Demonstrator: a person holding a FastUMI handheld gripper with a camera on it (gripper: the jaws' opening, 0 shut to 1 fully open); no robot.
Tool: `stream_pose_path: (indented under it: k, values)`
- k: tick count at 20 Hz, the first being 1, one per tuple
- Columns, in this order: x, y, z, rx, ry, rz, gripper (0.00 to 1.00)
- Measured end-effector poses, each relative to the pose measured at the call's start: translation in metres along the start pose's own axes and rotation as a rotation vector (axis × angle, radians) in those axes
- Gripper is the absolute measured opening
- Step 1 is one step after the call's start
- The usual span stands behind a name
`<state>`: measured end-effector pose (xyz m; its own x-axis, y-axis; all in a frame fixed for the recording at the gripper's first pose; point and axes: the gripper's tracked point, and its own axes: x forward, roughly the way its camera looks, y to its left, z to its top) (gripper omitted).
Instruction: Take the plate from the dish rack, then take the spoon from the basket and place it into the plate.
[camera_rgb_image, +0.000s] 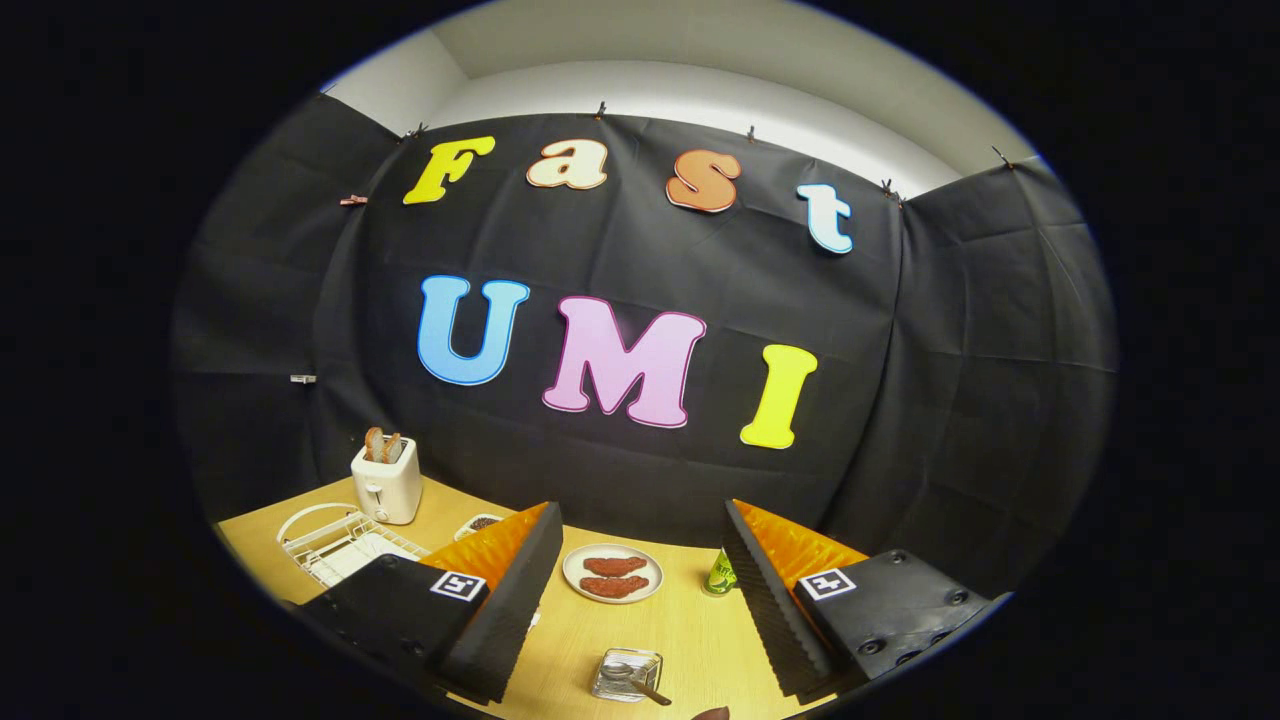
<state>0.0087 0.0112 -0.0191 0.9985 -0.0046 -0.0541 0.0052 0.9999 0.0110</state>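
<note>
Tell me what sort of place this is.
Probably a staged kitchen booth: a pale wooden table before black cloth, with a white toaster holding toast, a white wire dish rack and a round white plate of food. The gripper hangs open.

No readable text on the objects here.

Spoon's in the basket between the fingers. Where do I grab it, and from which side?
Probably grip the handle. The spoon lies tilted in the small clear basket, its handle poking out over the rim toward the right finger. Bring the open tool down from above and close across that free end.
</note>
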Motion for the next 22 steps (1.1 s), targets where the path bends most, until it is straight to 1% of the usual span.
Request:
stream_pose_path:
  k: [8, 11, 15, 17, 22]
  values:
    - [0.004, 0.02, -0.002, 0.003, 0.011, -0.004, 0.97]
    - [0.005, 0.033, -0.011, 0.017, 0.045, 0.008, 0.97]
    - [0.01, 0.068, -0.035, 0.059, 0.162, 0.073, 0.98]
    - [0.015, 0.084, -0.048, 0.069, 0.228, 0.091, 0.97]
    - [0.028, 0.123, -0.098, 0.132, 0.458, 0.082, 0.97]
